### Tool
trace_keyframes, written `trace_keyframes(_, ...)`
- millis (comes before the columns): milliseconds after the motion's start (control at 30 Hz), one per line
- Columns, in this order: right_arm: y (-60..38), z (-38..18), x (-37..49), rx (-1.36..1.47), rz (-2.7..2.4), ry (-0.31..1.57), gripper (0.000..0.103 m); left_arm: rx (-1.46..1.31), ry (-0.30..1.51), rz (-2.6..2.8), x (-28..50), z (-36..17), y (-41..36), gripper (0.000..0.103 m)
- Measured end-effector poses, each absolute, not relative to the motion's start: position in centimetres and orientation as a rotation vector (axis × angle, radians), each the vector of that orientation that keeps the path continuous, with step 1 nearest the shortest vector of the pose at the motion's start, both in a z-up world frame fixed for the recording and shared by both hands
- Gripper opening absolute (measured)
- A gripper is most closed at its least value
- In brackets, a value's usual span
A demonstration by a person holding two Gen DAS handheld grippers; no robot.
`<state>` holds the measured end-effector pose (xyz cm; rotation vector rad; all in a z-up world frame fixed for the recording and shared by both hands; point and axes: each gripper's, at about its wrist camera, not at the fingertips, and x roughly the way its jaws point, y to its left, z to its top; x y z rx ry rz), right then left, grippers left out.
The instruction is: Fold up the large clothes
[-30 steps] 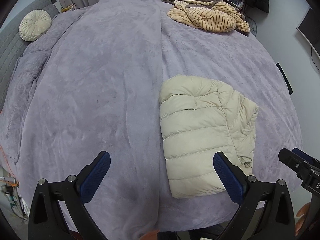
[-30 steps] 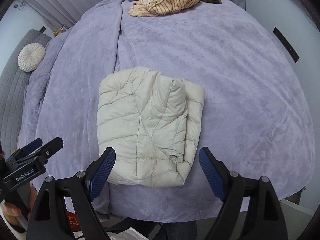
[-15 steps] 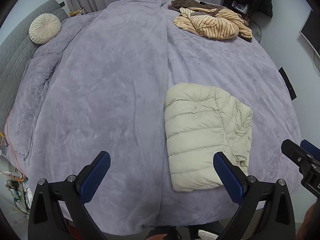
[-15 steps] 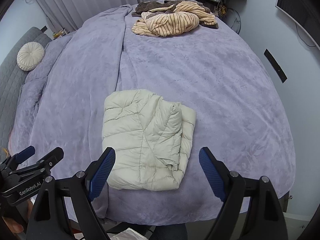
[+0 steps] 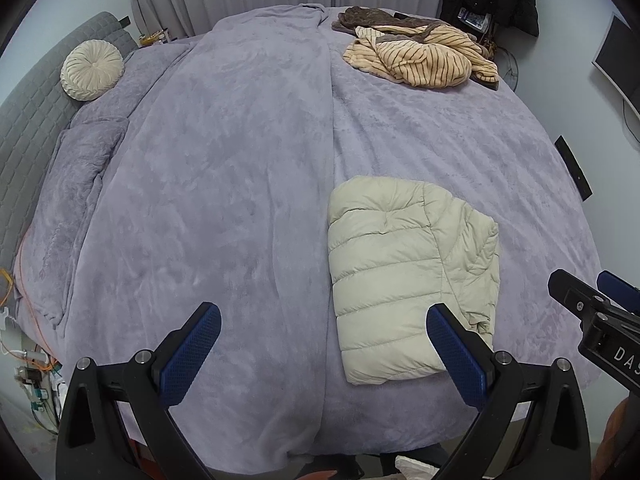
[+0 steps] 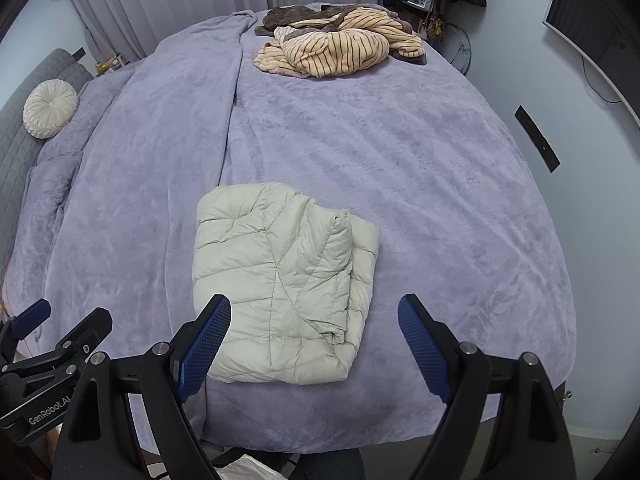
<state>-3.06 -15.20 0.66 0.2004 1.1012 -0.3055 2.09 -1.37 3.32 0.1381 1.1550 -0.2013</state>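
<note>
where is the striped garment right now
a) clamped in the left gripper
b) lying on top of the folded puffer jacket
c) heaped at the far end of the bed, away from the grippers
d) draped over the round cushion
c: the striped garment lies bunched at the bed's far end, well apart from the folded puffer jacket, and both grippers are open and empty.

Left wrist view: above the bed's (image 5: pixel 248 200) near edge, looking down its length toward the curtains; own tool (image 5: pixel 320 354) in the foreground, folded jacket (image 5: pixel 400 280) near, right of centre.

Right wrist view: same height and heading, set further right; jacket (image 6: pixel 280 288) left of centre. Both share the bed, jacket, striped garment (image 6: pixel 340 52) and round cushion (image 5: pixel 92 70).
</note>
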Motion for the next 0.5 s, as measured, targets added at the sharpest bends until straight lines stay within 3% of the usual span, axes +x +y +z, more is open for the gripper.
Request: trace_keyframes(500,-14.95,1.0,-3.09,0.185,-0.315,1.095,0.088,0.158,1.145,-0.203,1.95,3.42,-2.09,0.103)
